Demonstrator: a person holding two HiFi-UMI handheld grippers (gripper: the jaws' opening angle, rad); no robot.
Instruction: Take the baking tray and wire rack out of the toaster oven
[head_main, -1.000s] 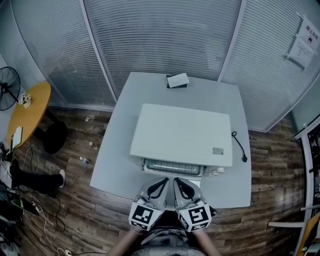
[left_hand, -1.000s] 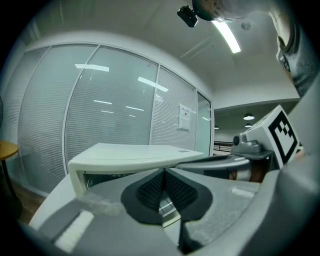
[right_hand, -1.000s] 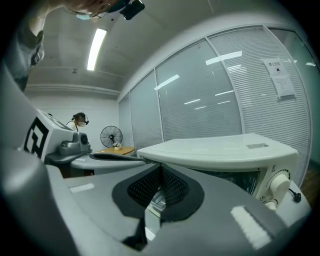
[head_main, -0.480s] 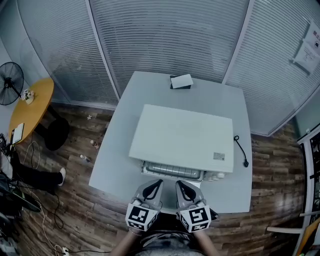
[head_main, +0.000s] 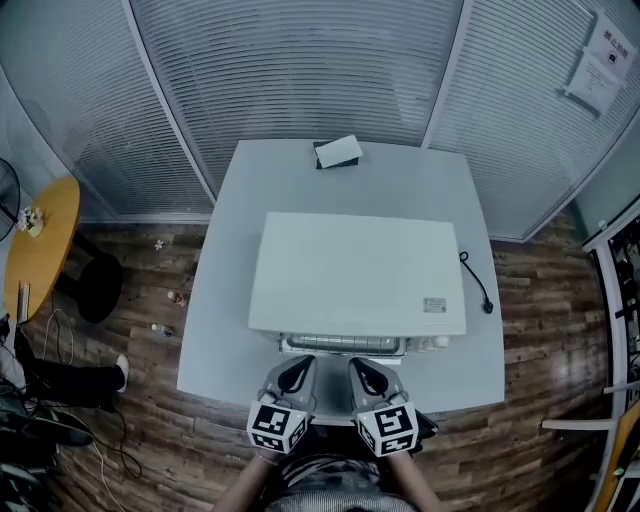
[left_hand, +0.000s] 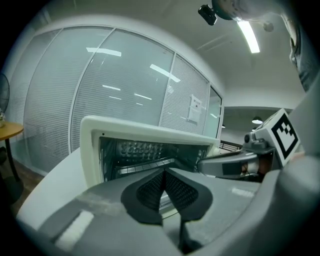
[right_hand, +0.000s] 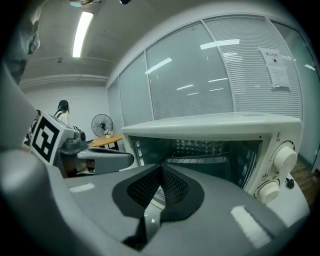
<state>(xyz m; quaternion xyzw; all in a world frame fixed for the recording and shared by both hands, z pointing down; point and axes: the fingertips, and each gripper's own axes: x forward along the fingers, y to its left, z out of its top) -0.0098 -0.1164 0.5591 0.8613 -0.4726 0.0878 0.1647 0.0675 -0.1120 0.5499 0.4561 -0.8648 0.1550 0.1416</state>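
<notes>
A white toaster oven (head_main: 355, 270) stands on the grey table (head_main: 220, 330) with its front door open toward me. In the left gripper view a wire rack (left_hand: 142, 164) lies across the oven's dark cavity; the right gripper view shows the same rack (right_hand: 202, 161). I cannot make out the baking tray; my jaws hide the lower cavity. My left gripper (head_main: 298, 364) and right gripper (head_main: 358, 366) hover side by side just in front of the oven mouth. Both are shut with nothing between the pads. Neither touches the oven.
Two white knobs (right_hand: 285, 157) sit on the oven's right front. A small box (head_main: 337, 152) lies at the table's far edge, and a black cord (head_main: 476, 282) trails off right of the oven. A round yellow table (head_main: 35, 255) stands at the left. Blinded glass walls surround the table.
Both grippers have sunk lower in front of the oven mouth and drawn slightly apart. Their jaws stay shut. The head view has shifted a little.
</notes>
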